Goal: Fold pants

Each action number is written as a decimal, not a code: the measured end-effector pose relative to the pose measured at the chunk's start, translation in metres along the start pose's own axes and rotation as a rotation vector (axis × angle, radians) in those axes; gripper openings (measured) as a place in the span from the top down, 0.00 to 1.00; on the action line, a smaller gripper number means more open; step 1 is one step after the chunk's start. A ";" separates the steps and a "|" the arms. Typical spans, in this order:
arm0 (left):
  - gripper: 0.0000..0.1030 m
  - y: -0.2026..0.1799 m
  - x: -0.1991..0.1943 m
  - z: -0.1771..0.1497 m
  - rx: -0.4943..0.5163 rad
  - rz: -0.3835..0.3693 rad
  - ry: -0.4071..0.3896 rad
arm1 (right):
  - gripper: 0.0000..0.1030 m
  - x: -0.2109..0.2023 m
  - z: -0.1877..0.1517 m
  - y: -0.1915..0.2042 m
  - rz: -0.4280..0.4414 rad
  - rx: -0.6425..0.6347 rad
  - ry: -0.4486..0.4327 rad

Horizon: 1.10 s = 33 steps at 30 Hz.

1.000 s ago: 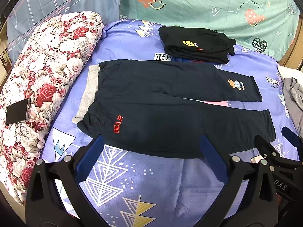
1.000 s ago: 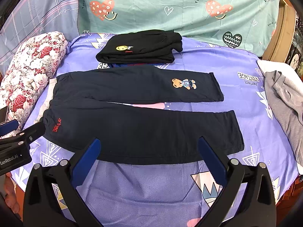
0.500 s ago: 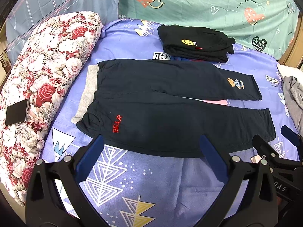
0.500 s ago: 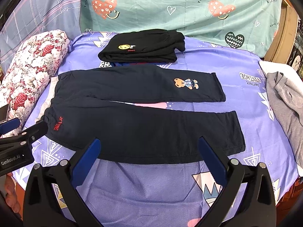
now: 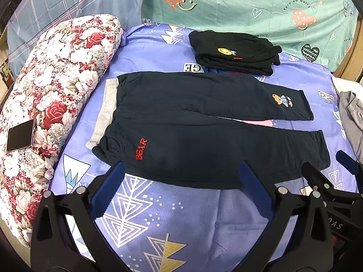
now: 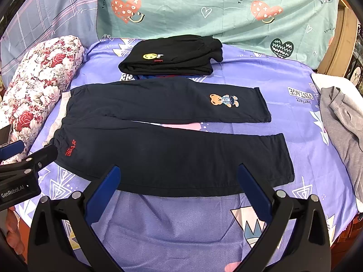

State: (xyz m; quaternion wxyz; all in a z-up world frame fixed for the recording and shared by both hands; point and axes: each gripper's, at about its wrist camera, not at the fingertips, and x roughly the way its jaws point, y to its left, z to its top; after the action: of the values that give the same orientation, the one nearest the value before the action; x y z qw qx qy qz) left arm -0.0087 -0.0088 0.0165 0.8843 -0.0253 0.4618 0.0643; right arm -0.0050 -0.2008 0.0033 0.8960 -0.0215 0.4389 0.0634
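Pants [image 5: 204,140] matt dark knit cloth w/ embroidery; bedsheet [image 5: 172,215] smooth printed cloth.

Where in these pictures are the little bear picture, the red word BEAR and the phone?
Bear picture [image 6: 223,100], right wrist view, on the bear's body, far trouser leg.
BEAR word [image 5: 141,149], left wrist view, on the middle letters, near the waist.
Phone [image 5: 20,135], left wrist view, on its dark screen, atop the floral bundle.

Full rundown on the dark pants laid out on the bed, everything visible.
The dark navy pants lie flat and unfolded on the purple sheet, waistband left, legs spread rightward in a narrow V. Soft knit look. Red BEAR embroidery near the waist, bear patch on the far leg. A grey garment peeks from under the waistband. Neither gripper holds them.
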 end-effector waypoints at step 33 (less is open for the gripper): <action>0.02 0.060 0.067 -0.006 -0.246 -0.135 0.244 | 0.01 0.046 -0.011 -0.055 0.041 0.230 0.166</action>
State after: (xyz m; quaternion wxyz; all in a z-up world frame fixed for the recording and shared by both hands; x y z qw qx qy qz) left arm 0.0162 0.0559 -0.0404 0.8142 -0.1717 0.5517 0.0571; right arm 0.0213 -0.2525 -0.0409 0.8517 0.0849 0.5162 0.0289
